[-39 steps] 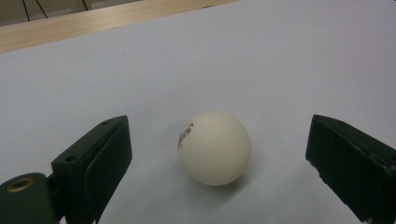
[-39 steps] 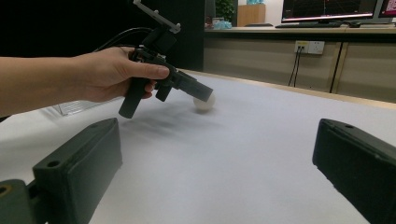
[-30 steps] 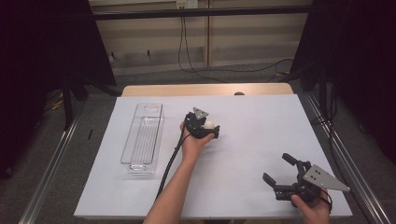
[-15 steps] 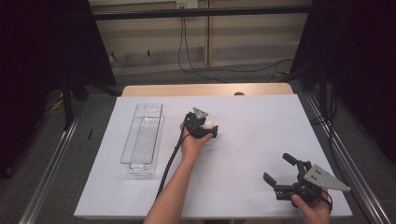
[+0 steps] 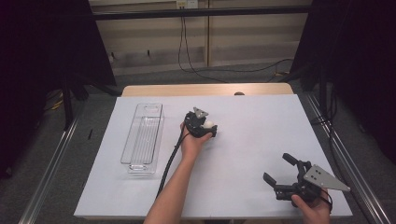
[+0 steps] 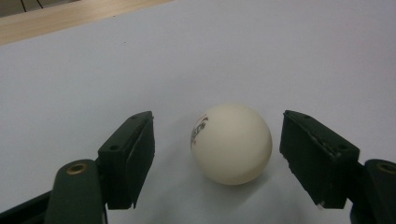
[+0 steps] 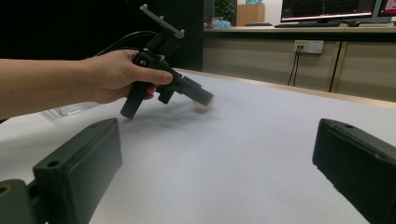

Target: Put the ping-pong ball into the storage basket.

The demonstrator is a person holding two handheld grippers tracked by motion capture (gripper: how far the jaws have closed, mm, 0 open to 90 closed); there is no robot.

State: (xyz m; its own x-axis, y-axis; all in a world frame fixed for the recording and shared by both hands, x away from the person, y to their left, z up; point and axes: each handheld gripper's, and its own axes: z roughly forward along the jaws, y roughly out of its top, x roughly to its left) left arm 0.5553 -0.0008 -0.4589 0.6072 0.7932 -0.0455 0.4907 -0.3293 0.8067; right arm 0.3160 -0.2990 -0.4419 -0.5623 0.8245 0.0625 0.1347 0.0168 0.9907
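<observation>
A white ping-pong ball (image 6: 231, 142) with a small printed mark lies on the white table sheet (image 5: 252, 135), near its middle. My left gripper (image 6: 218, 140) points at the ball, one jaw on either side. The jaws have just been closing, but a gap remains between each pad and the ball. From above, the ball (image 5: 209, 124) sits at the tip of the left gripper (image 5: 211, 129). My right gripper (image 5: 276, 167) rests near the table's front right corner, open, with nothing between its jaws. Its own view looks across the sheet at the left gripper (image 7: 201, 98).
A clear, long plastic tray (image 5: 142, 135) lies on the left side of the sheet, lengthwise away from me. The left gripper's black cable (image 5: 169, 163) trails back along the forearm. A wooden table edge (image 5: 205, 89) borders the sheet at the far side.
Both hands and the ball stay where they were. The high view shows no clear difference between the earlier frames and now.
</observation>
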